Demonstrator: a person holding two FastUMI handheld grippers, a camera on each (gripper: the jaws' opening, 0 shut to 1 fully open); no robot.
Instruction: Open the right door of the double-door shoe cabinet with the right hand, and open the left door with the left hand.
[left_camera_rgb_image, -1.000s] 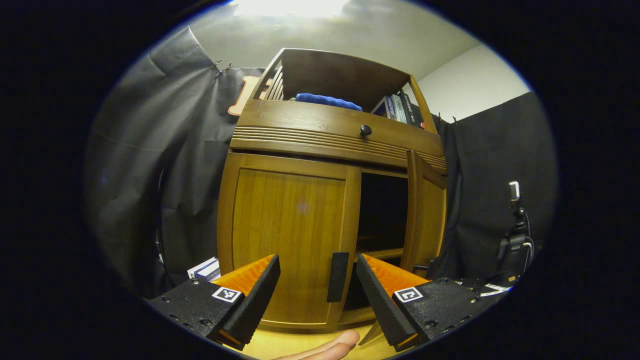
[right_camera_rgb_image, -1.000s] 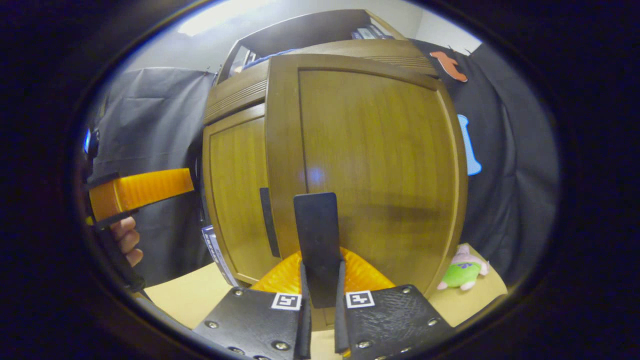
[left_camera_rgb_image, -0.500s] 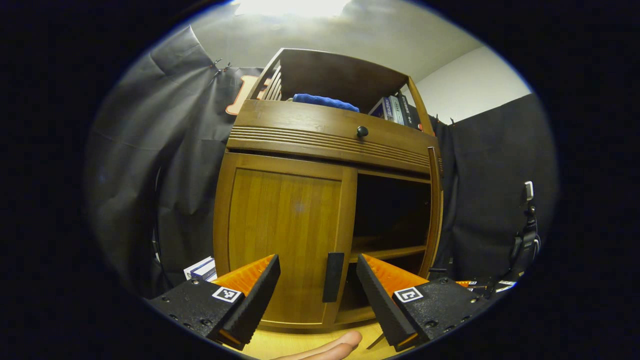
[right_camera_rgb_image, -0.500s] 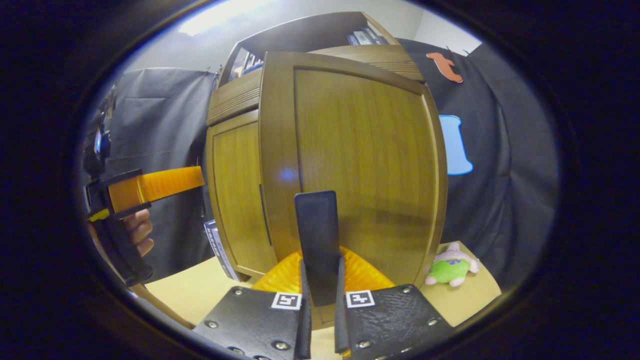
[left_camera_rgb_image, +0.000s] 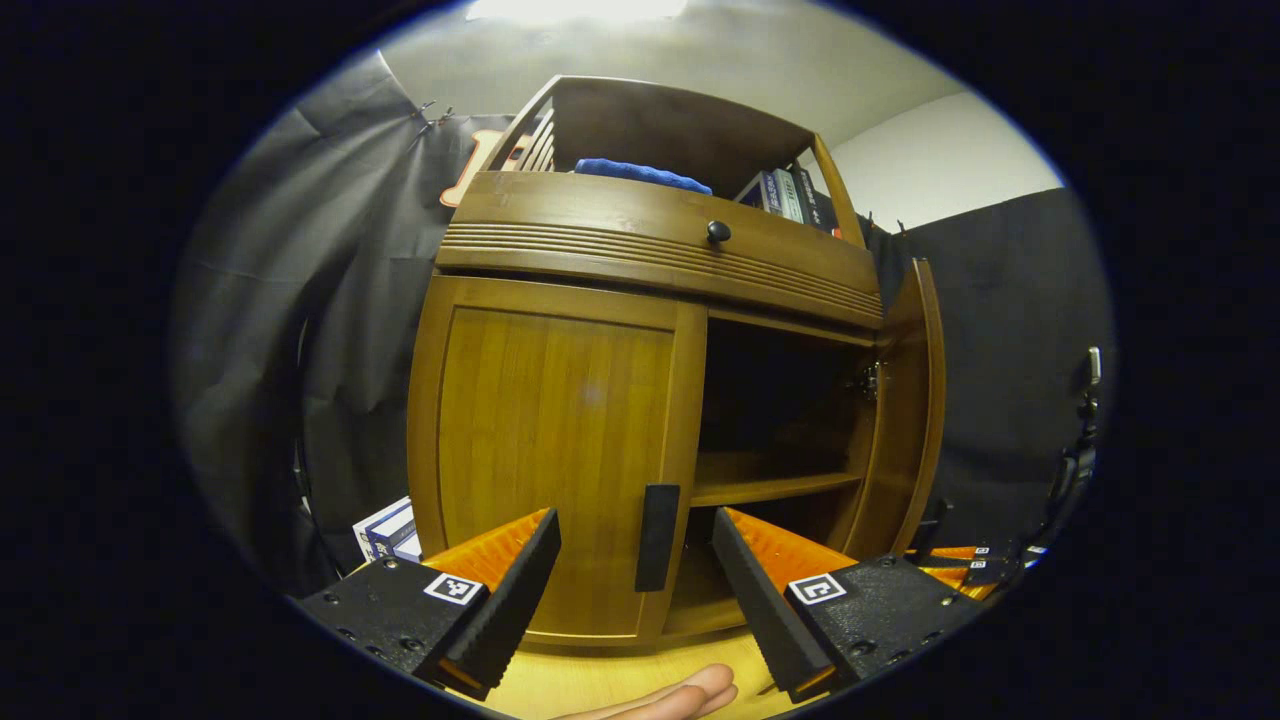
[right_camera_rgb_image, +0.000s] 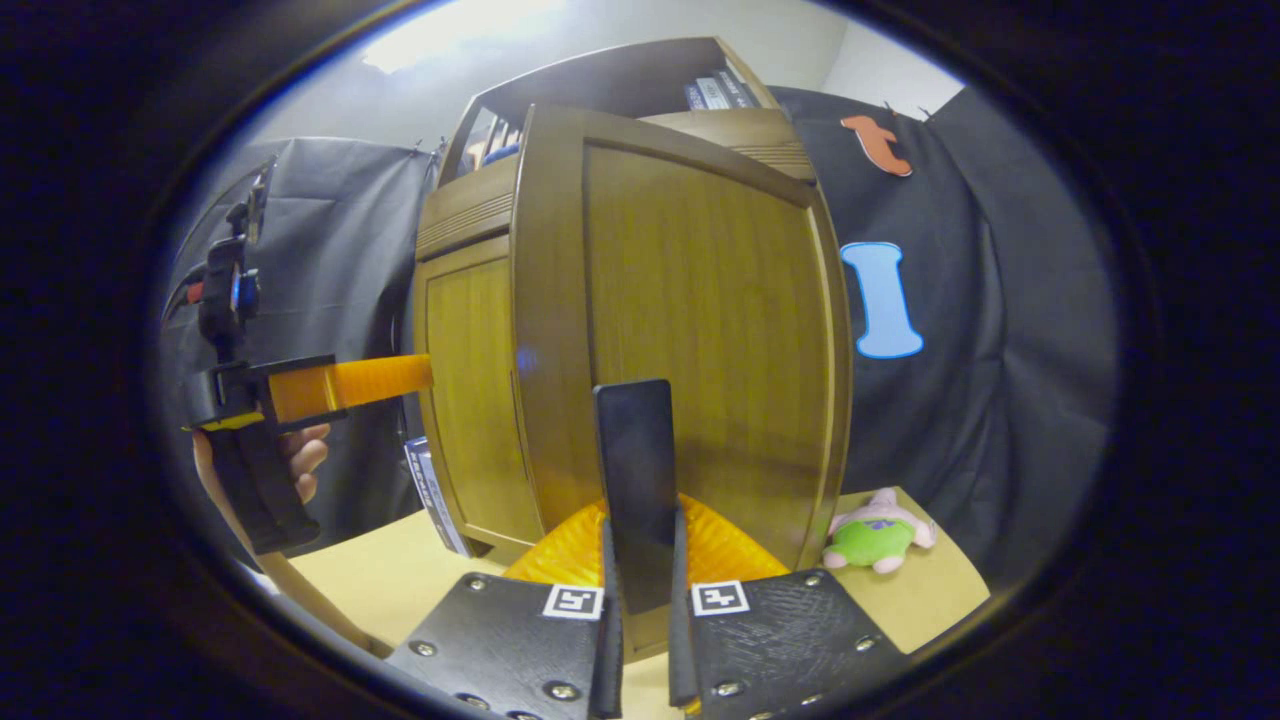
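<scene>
A: Start closest in. What is the right gripper (right_camera_rgb_image: 640, 640) doing?

B: In the right gripper view its two fingers are pressed together on the dark handle (right_camera_rgb_image: 637, 490) of the right door (right_camera_rgb_image: 700, 330), which rises upright from between them. That door is swung well out from the shoe cabinet (right_camera_rgb_image: 470, 350) and stands just ahead of the gripper.

A: And the left gripper (left_camera_rgb_image: 635, 590)?

B: In the left gripper view its fingers stand wide apart, holding nothing. The left door handle (left_camera_rgb_image: 656, 537) sits between them but a little farther on, apart from both fingers. A fingertip of the person's hand (left_camera_rgb_image: 670, 695) pokes in at the bottom edge.

A: Is the left door (left_camera_rgb_image: 555, 460) open?

B: No, it lies flat against the cabinet front. Beside it the right half gapes dark, with an inner shelf (left_camera_rgb_image: 770, 485) across it (the opened door shows edge-on at the far right of the carcass).

A: Anything farther back?

B: A drawer front with a round knob (left_camera_rgb_image: 718, 232) above the doors, then a blue cloth (left_camera_rgb_image: 640, 174) and some books (left_camera_rgb_image: 785, 195) on top. In the right gripper view, a green and pink plush toy (right_camera_rgb_image: 878, 535) lies on the light table (right_camera_rgb_image: 380, 580) right of the door.
</scene>
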